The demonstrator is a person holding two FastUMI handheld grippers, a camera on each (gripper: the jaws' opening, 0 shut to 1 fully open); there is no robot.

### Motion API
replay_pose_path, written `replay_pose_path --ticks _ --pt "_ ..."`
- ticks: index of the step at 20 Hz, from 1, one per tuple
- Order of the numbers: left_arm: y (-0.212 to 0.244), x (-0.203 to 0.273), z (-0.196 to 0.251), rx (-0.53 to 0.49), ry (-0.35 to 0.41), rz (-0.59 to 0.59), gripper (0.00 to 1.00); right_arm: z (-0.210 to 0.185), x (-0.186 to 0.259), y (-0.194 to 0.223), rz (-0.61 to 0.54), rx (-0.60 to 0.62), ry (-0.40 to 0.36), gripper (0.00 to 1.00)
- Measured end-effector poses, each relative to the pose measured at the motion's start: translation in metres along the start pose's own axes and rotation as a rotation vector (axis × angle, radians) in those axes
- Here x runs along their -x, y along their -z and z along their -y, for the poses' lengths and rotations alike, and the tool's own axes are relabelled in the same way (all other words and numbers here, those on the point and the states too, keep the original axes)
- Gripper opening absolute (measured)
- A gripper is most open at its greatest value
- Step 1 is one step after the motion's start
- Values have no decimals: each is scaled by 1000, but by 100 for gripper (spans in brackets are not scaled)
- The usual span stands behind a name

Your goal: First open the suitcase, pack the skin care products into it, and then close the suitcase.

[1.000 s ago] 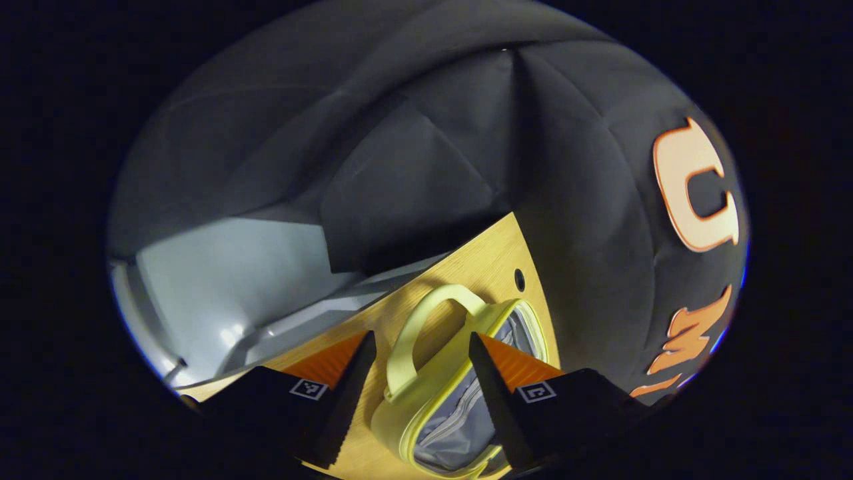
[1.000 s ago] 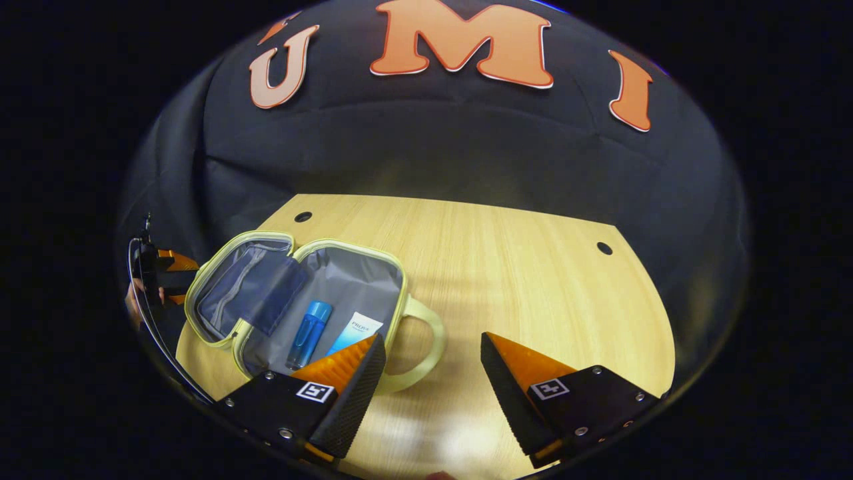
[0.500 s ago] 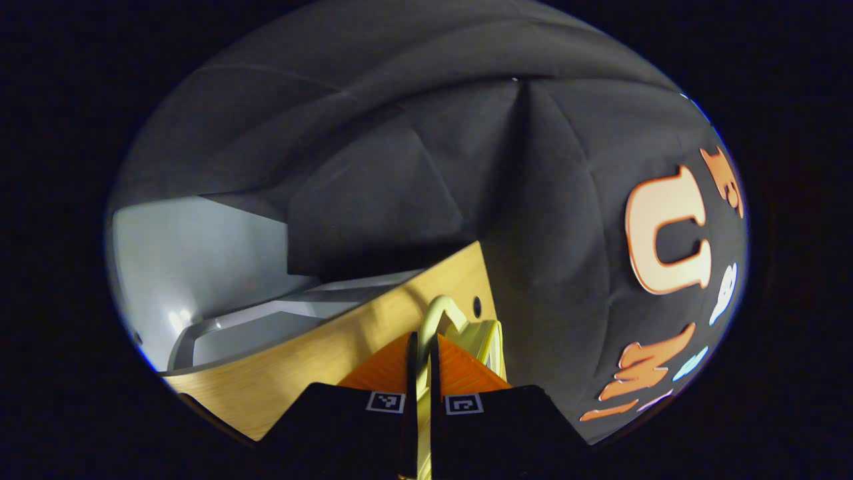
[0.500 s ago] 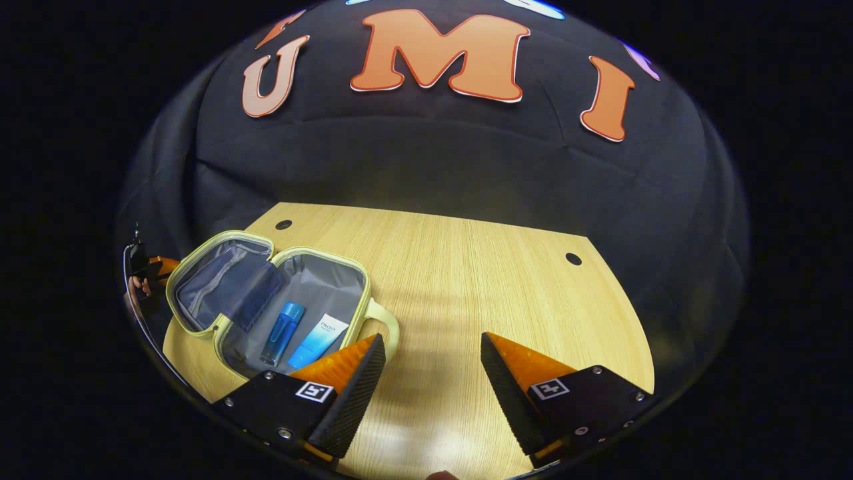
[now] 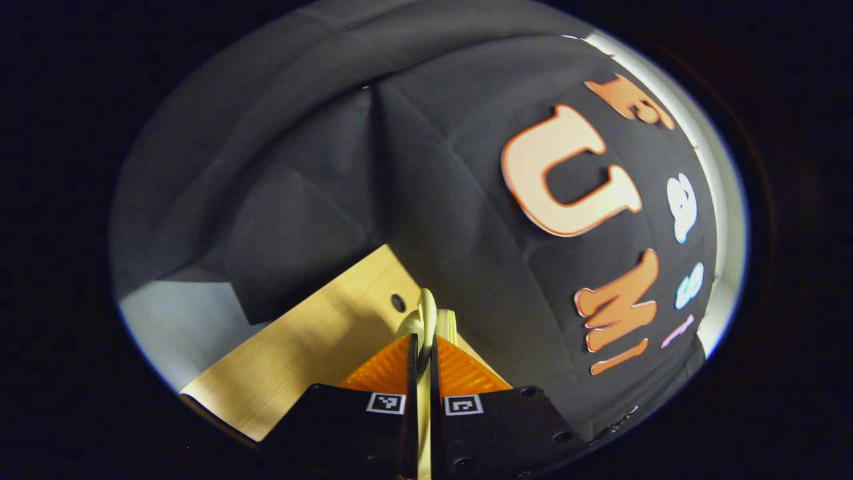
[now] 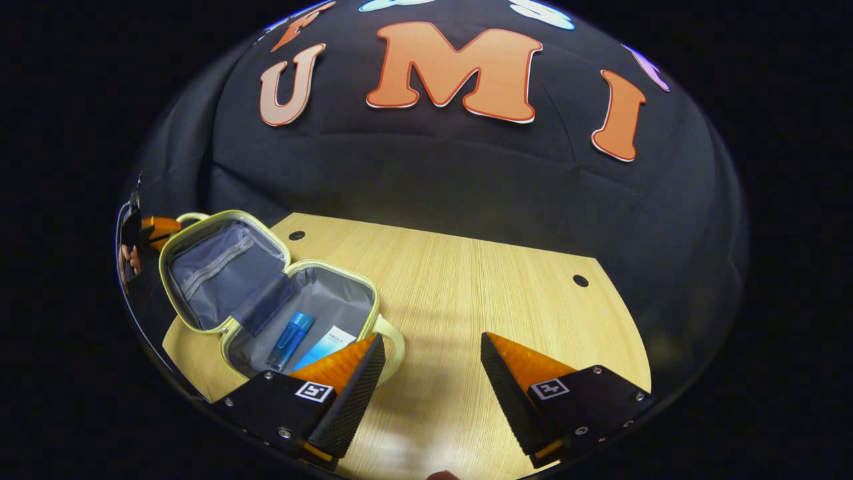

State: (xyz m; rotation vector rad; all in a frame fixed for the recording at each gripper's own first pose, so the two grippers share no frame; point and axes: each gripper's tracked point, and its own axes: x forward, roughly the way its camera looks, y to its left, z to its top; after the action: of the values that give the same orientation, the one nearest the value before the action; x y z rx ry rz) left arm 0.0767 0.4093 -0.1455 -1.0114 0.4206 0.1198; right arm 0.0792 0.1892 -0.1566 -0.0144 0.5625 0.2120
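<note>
One yellow suitcase (image 6: 266, 293) lies open on the table (image 6: 480, 293), just left of the right gripper (image 6: 432, 357), whose fingers are spread wide with nothing between them. Inside lie two skin care products: one blue bottle (image 6: 289, 341) and one tube (image 6: 326, 345). The left gripper (image 5: 424, 347) has its fingers pinching the lid's handle (image 5: 426, 317).

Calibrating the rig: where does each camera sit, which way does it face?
Left gripper view: rides the left gripper, facing the table's far corner; its fingers are shut on the pale yellow handle of the suitcase lid.
Right gripper view: rides the open right gripper, looking across the light wooden table at the open yellow suitcase with grey lining, blue bottle and white-blue tube inside.
Shared: suitcase, table; the left gripper appears far left here, beside a hand.
</note>
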Motion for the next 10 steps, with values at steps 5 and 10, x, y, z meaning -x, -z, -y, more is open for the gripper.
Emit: replay_pose_path --ticks 5,10 --pt "17 4 82 -181 59 -24 7 5 9 -16 60 -8 -23 93" --pt "47 10 149 -293 122 -62 7 23 17 -38 136 -8 -16 93"
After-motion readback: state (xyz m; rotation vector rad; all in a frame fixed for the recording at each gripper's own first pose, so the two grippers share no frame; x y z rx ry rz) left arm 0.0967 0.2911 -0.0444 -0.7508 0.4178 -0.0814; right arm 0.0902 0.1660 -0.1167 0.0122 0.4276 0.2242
